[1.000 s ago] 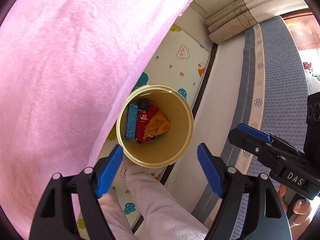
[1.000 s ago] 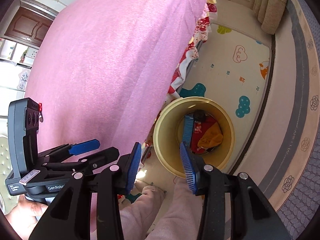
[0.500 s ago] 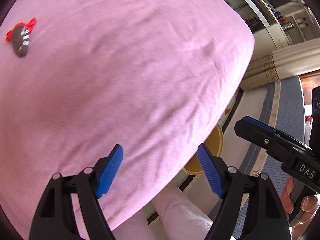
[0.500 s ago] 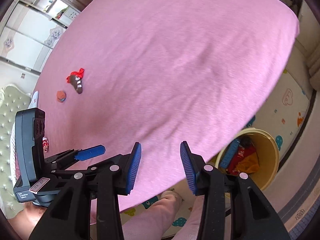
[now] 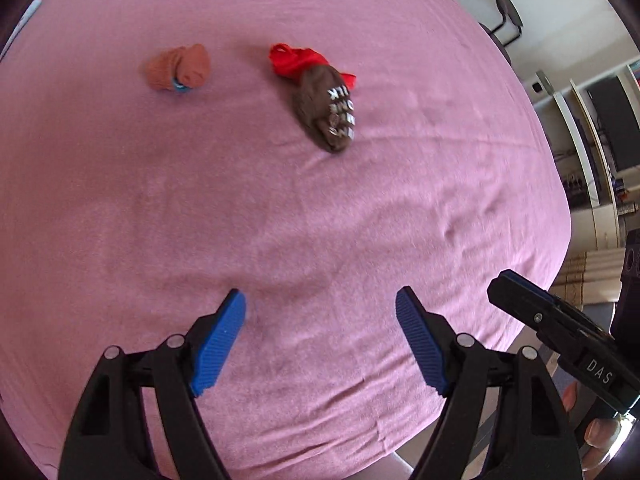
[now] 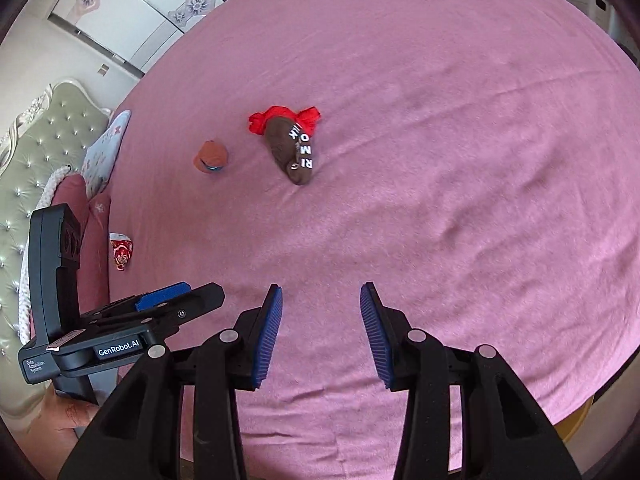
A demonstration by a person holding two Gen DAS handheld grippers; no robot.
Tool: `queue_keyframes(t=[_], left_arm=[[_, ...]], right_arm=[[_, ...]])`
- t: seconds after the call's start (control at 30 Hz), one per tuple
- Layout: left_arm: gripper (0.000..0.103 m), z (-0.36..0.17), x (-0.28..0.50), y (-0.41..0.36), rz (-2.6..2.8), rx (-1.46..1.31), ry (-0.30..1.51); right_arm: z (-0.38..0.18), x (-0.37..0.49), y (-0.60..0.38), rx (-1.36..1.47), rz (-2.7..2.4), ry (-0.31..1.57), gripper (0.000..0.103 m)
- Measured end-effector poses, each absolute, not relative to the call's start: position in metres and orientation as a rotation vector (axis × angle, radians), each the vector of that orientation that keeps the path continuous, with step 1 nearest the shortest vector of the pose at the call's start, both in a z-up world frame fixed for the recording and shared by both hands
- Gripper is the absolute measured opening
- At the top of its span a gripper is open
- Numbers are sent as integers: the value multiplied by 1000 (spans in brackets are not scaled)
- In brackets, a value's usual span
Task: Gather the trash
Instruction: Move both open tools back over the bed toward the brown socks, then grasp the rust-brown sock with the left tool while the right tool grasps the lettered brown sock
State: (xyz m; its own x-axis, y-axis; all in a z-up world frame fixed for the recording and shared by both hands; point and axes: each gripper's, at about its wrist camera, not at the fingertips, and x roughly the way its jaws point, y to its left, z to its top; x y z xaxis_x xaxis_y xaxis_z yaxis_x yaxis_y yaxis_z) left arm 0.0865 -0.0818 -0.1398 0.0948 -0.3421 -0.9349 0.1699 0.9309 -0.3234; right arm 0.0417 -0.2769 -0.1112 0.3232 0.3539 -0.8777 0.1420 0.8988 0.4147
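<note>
A brown wrapper with white letters (image 5: 326, 112) lies on the pink bed (image 5: 280, 220) over a red scrap (image 5: 294, 60). An orange-brown crumpled piece (image 5: 178, 68) lies to its left. Both show in the right wrist view too: the brown wrapper (image 6: 294, 148) and the orange piece (image 6: 210, 156). A red-and-white wrapper (image 6: 120, 250) lies near the pillows. My left gripper (image 5: 320, 320) is open and empty above the bed's near part. My right gripper (image 6: 320, 316) is open and empty, beside the left one (image 6: 160, 300).
A green tufted headboard (image 6: 36, 144) and pillows (image 6: 104, 152) stand at the left. The yellow bin's rim (image 6: 576, 424) peeks out past the bed's lower right edge. A black chair (image 5: 506, 12) stands beyond the bed.
Both grippers swung up from the yellow bin on the floor to face the bed top. The trash on the bed has come into full view and the bin has dropped out of sight.
</note>
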Motion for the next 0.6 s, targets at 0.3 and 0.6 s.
queue_keyframes(t=[0.3,0.6], left_arm=[[79,-151,145,-42,-226,-305,1400],[79,-196,199,-31,-142,-378,1447]], right_arm=[[-137,133,-248,369,260,1301,41],[-196,203,-245,343,208,1413,41]])
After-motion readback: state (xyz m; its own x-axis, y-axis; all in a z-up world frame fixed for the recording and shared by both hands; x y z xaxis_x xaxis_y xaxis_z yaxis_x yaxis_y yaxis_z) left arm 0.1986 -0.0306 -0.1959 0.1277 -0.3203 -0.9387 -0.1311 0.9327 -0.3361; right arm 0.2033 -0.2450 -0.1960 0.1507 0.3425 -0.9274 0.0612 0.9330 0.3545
